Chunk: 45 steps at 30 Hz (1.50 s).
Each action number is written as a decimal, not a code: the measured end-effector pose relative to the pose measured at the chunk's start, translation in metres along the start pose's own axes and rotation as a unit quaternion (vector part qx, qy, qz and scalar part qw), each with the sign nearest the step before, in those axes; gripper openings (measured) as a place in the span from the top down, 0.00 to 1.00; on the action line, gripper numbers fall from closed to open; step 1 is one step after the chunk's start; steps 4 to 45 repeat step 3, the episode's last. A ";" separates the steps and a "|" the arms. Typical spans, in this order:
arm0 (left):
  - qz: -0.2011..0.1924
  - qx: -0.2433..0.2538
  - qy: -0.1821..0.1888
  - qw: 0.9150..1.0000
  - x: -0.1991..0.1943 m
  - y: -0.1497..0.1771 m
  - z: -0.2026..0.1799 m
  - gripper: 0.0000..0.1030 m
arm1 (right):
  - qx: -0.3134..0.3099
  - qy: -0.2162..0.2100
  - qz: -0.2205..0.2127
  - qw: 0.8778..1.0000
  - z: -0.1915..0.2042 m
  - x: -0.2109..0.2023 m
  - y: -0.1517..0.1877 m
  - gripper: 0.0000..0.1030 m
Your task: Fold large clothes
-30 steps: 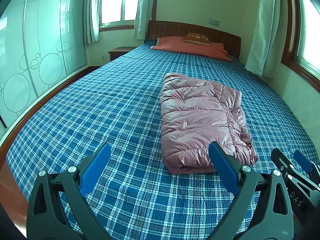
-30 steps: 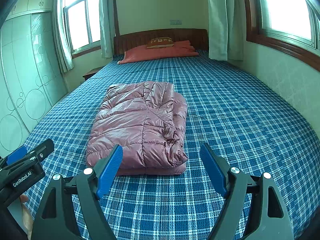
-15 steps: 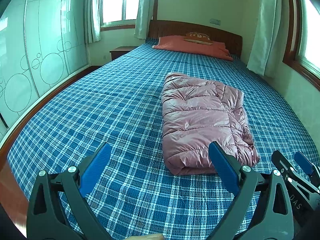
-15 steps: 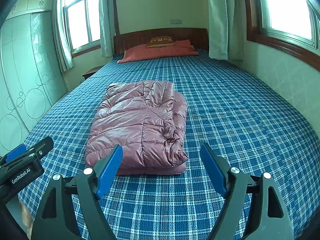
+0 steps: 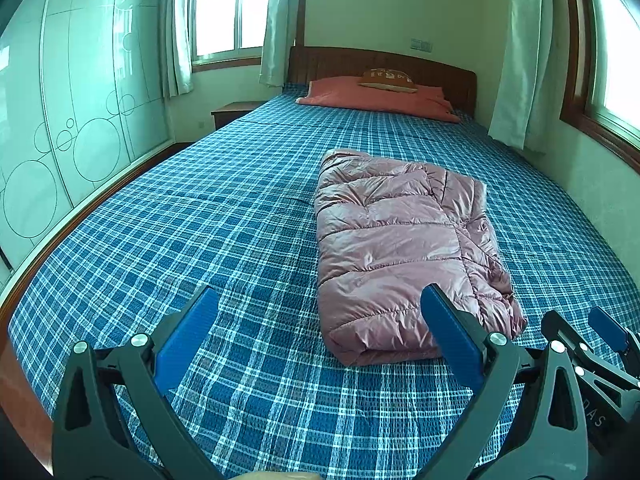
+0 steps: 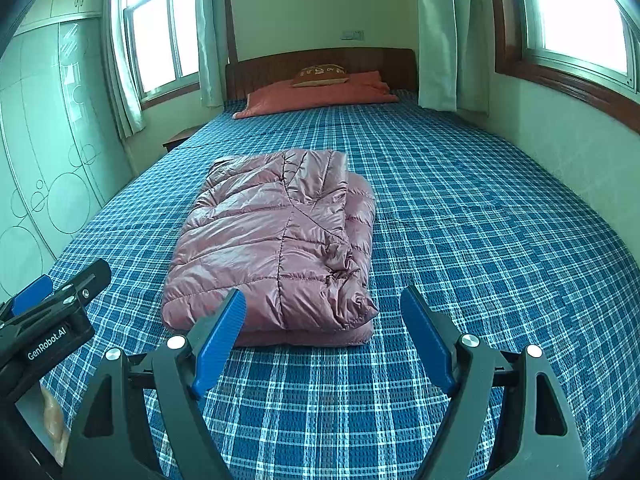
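Currently my left hand-held gripper (image 5: 318, 320) and right hand-held gripper (image 6: 322, 320) both stand spread, pinching nothing. Folded pink puffer jacket (image 6: 276, 240) lies mid-bed on the blue plaid bedspread (image 6: 480, 220). Left unit reads "GenRobot.AI"; cushion (image 6: 320, 74) lettering probably illegible.

The left gripper's (image 5: 318, 310) blue pad is hiding part of the jacket's (image 5: 396, 248) near edge. The cushion's (image 6: 320, 74) lettering is too small to read. The bed's (image 6: 500, 240) near edge is running off-frame.
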<state>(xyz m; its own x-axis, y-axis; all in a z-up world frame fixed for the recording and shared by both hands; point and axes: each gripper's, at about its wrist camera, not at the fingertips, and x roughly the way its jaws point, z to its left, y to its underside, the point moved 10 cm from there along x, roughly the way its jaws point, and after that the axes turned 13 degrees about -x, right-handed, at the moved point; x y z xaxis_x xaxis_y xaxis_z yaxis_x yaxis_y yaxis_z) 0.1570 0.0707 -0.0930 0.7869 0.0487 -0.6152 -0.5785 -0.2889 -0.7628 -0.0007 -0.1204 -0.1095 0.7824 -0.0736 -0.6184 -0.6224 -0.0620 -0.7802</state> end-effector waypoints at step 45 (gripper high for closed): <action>0.011 -0.005 0.000 1.000 0.014 0.000 0.004 0.02 | 0.003 0.002 0.008 1.000 -0.007 0.010 0.004 0.24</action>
